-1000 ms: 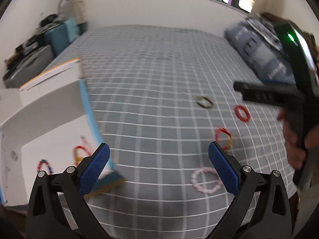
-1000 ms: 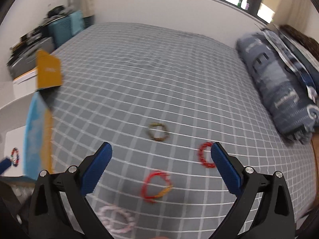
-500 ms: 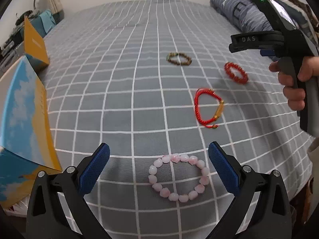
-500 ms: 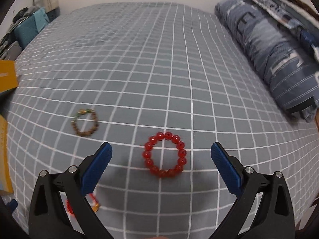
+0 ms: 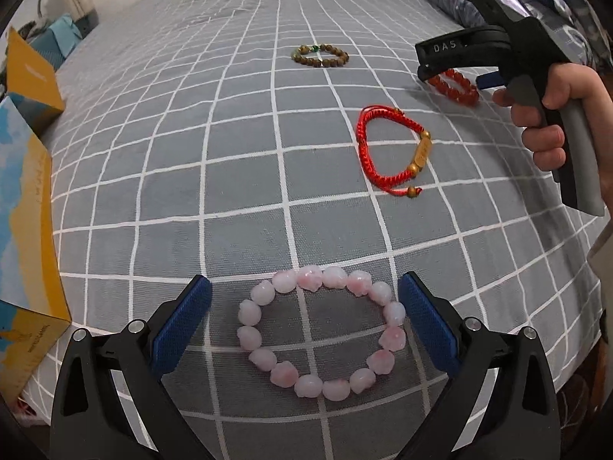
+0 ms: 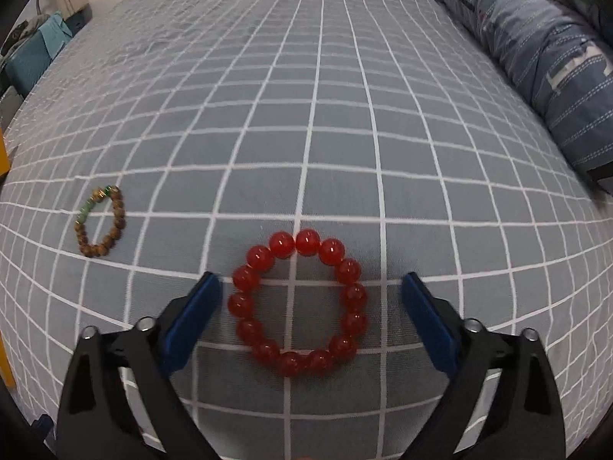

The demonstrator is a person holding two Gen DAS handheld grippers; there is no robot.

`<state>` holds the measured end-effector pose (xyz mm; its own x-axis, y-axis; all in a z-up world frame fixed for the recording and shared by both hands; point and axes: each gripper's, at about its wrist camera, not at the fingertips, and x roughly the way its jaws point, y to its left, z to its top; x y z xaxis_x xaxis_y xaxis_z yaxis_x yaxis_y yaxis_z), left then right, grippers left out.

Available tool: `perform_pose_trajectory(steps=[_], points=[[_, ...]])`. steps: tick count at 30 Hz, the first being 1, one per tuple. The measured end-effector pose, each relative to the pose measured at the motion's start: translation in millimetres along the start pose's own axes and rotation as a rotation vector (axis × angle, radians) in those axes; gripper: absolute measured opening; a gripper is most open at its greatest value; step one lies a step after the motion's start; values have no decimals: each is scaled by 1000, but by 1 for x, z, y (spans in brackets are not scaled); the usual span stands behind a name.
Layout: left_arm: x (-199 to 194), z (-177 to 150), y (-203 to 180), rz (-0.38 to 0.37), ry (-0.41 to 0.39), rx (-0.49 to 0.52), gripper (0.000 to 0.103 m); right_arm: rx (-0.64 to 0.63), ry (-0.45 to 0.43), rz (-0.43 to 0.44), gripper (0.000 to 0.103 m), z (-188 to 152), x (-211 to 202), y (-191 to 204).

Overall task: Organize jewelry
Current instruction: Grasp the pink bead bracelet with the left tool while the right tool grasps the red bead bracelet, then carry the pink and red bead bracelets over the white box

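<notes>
Readable in the left wrist view: white letters "DAS" on the black body of the right gripper point(image 5: 452, 62), just above the red bead bracelet point(image 5: 456, 85). Small dark print along the edge of the blue-and-yellow box point(image 5: 27, 253) at far left, too tiny and tilted to make out. Large pale letter shapes on the blue quilt point(image 6: 536, 50) in the right wrist view, folded and cut off, not legible as a word.

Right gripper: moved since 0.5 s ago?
Yes. Right gripper has advanced toward the red bead bracelet, which lies on the checked bedsheet; the bracelet, ahead of the open fingers before, now sits between them, ungrasped.
</notes>
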<state>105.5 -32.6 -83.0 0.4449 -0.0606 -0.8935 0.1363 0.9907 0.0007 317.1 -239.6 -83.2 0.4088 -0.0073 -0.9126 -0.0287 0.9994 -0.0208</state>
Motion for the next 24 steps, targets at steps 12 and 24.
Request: perform_pose_trajectory(steps=[12, 24], points=[[-9, -2, 1, -36, 20, 6, 25, 13, 5, 9, 37, 0, -4, 3], [-19, -1, 2, -41, 8, 3, 20, 43, -5, -14, 13, -1, -10, -1]])
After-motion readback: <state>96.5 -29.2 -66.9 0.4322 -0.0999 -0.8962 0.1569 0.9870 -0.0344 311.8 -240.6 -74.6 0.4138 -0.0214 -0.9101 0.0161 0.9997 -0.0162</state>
